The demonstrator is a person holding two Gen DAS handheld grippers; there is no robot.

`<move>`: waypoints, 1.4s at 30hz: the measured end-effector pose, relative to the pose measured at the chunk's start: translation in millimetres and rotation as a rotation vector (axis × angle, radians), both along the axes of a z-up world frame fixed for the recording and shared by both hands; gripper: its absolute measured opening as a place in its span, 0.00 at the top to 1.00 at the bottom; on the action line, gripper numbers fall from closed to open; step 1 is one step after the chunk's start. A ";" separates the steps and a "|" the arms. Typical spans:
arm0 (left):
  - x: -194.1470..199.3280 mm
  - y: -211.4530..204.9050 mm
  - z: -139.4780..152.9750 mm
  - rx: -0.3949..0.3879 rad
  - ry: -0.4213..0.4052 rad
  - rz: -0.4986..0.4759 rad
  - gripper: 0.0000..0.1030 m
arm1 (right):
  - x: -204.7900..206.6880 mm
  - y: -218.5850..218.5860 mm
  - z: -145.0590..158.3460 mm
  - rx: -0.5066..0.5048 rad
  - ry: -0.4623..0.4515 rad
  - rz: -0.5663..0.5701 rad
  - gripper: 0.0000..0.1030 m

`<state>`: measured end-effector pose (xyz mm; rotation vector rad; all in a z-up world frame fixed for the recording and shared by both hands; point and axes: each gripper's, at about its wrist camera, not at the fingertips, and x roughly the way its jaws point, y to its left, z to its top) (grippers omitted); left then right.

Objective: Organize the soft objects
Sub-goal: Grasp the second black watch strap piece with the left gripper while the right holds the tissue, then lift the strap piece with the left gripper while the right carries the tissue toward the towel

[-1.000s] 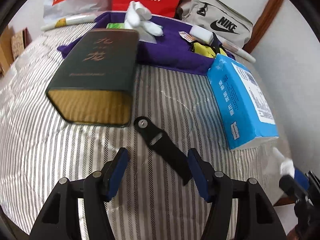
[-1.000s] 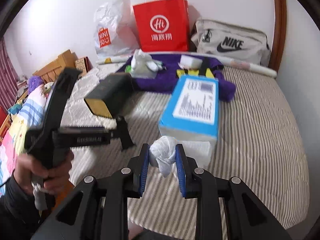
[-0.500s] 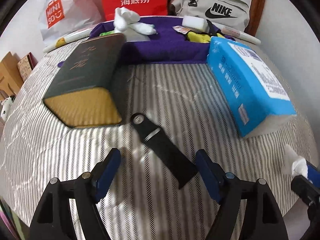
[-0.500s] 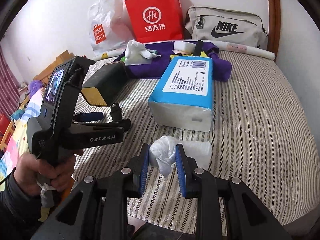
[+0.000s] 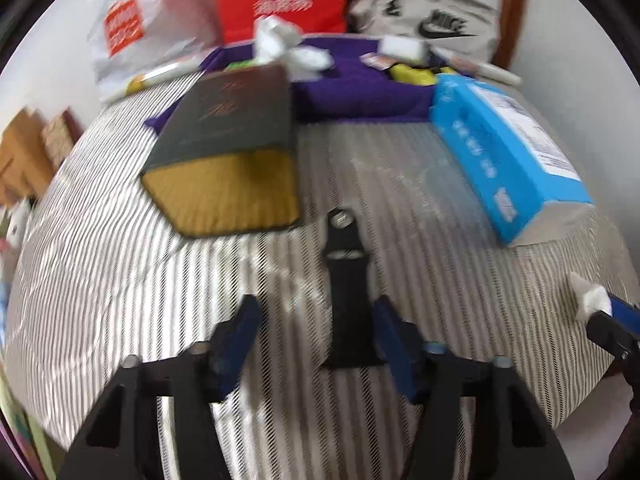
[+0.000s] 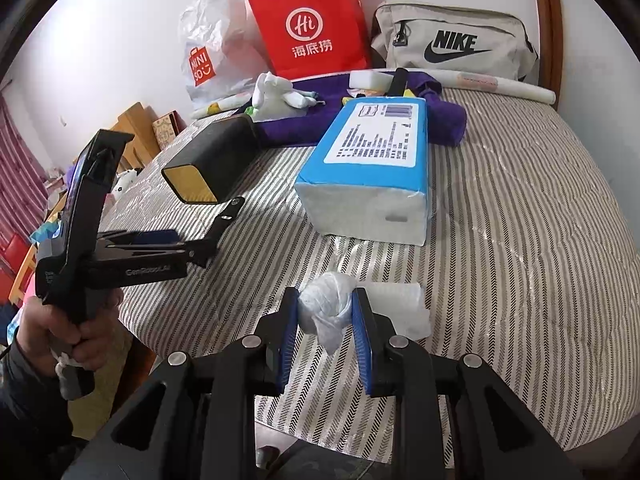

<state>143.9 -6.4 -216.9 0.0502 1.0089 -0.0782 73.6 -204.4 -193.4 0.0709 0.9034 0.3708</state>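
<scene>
Item 1: right gripper (image 6: 325,334). I am pinching a crumpled white plastic-wrapped wad (image 6: 326,312) between its blue pads, low over the near edge of the grey-and-white striped mattress (image 6: 520,240). A white roll of wrap (image 6: 394,300) is lying just beyond the wad on the right.

Item 2: left gripper (image 5: 316,338). Its jaws have just been closing and are standing partly spread. A flat black strap with a metal stud (image 5: 346,280) is lying on the mattress between them, close against the right pad; the blur is hiding whether that pad is touching it. A hand (image 6: 68,320) is gripping the handle at near left in the right wrist view.

Item 3: dark rectangular box with a gold end face (image 5: 228,152), lying far left of the strap.

Item 4: blue-and-white pack of tissues (image 6: 372,168), lying at centre, beyond the wad.

Item 5: purple cloth (image 6: 444,120), spreading across the far side, carrying a white soft toy (image 6: 276,92).

Item 6: red paper bag (image 6: 316,24), white plastic bag (image 6: 208,48) and beige Nike pouch (image 6: 452,40), leaning along the far wall.
</scene>
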 end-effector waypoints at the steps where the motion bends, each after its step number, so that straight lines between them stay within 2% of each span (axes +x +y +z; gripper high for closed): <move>1: -0.7 -0.6 0.4 -0.006 -0.009 -0.012 0.65 | 1.0 -0.4 -0.9 -0.001 0.003 0.000 0.74; 2: -1.8 -1.3 1.0 -0.012 -0.015 -0.021 0.76 | 1.9 -0.5 -2.0 -0.002 0.007 -0.002 0.74; 3: -3.8 -1.3 1.2 -0.015 -0.018 -0.033 0.80 | 2.4 -0.8 -2.9 -0.003 0.010 -0.004 0.74; 18: -5.5 -2.2 2.8 -0.006 -0.022 -0.088 0.80 | 7.3 12.8 -13.4 -0.042 0.050 0.012 0.74; 22: -10.8 7.5 6.3 -0.045 -0.015 -0.064 0.81 | 3.6 14.4 -8.4 -0.046 0.042 0.005 0.74; 27: -28.3 25.2 22.5 -0.083 -0.036 -0.048 0.81 | -1.1 14.3 1.2 -0.056 0.024 -0.002 0.74; 30: -38.3 36.6 33.6 -0.146 -0.040 -0.047 0.81 | -2.1 15.6 7.6 -0.062 0.009 -0.003 0.74; 42: -49.3 53.7 80.3 -0.136 -0.133 -0.027 0.81 | 0.7 20.5 42.4 -0.056 -0.057 0.021 0.75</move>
